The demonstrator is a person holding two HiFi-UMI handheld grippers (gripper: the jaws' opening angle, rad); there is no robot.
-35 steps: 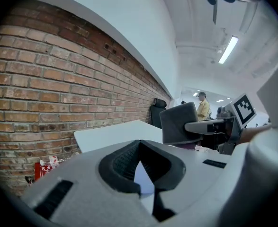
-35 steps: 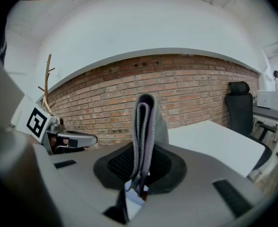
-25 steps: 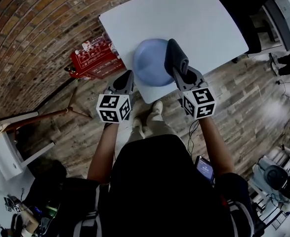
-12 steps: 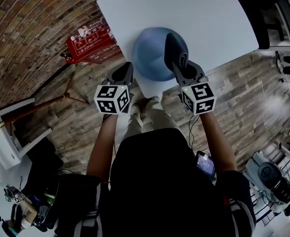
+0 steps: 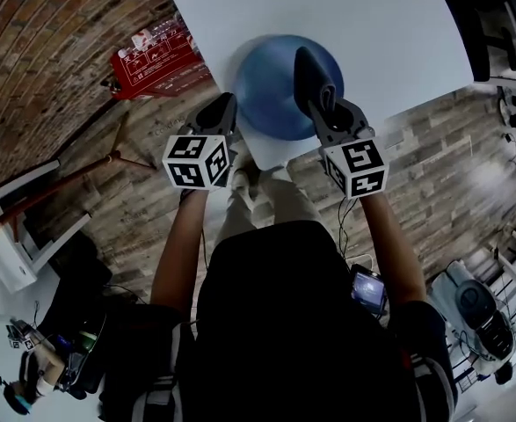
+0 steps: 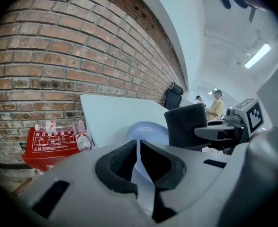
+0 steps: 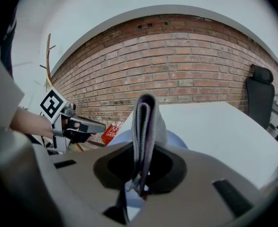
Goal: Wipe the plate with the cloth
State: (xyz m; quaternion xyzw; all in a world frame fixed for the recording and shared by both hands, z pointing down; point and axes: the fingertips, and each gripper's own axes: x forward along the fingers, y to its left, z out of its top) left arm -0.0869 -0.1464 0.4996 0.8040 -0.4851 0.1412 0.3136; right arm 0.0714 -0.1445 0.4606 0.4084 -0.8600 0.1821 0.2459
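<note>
The right gripper [image 7: 141, 171] is clamped on a folded grey cloth [image 7: 146, 122] that stands upright out of its jaws. Its own view shows the cloth's layered edge, which the head view reduces to a dark slab. The left gripper [image 6: 138, 148] has its jaws drawn in on the near rim of a round pale blue plate [image 6: 150, 129], the thin edge running down between them. Only that gripper's view shows this. From the head view the plate sits just beyond both grippers, over the near edge of a white rectangular table [image 5: 328, 16]. It looks blurred there, and the cloth overlaps its right part. Whether cloth and plate touch cannot be told. To the left of the left gripper a red printed box [image 6: 53, 143] with plastic bottles [image 6: 80, 135] on it rests on the wooden plank floor [image 5: 134, 200], by a brick wall [image 7: 176, 65]. Beyond the table's far end stands a black chair [image 7: 258, 91]. The plate's surface is plain and smooth.
</note>
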